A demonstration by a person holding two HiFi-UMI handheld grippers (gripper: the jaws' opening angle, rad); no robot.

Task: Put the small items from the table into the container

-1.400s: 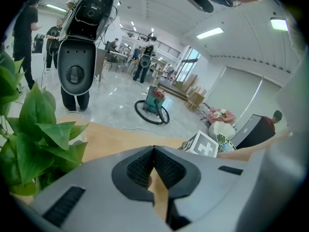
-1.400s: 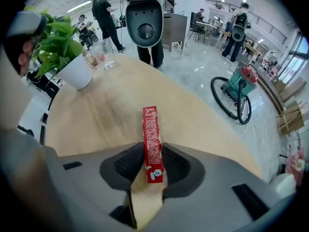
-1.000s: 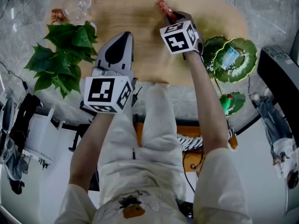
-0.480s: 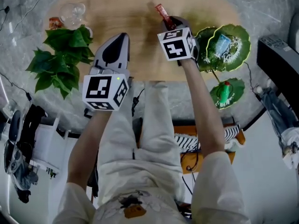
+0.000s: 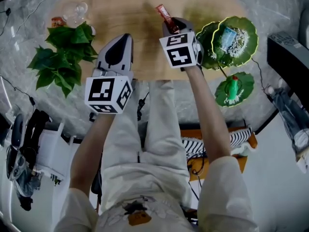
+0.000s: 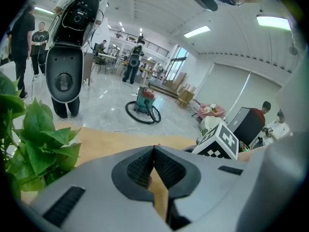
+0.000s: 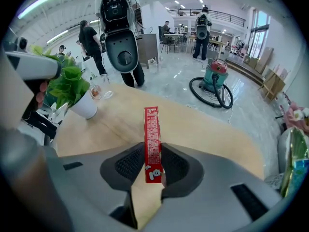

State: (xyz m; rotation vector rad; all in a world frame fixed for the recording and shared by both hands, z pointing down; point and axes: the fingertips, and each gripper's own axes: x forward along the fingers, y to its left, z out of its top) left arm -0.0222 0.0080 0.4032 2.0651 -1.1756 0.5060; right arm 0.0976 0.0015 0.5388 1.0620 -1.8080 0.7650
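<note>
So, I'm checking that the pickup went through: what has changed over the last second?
The right gripper, shut on the slim red packet, has lifted it and drawn back toward the near edge of the oval wooden table, level with the green leaf-shaped dish. The grip is unchanged. The left gripper stays shut, empty, roughly where it was.

No legible text anywhere. The red packet [image 7: 153, 139] has white print running down its face and a small white cartoon figure at its near end, but the letters are too small to read. The left marker cube [image 5: 108, 94] and right marker cube [image 5: 181, 50] show black-and-white square patterns only, no letters or numbers. The blue packet [image 5: 227, 36] in the green dish [image 5: 253, 35], far right, has nothing legible.
</note>
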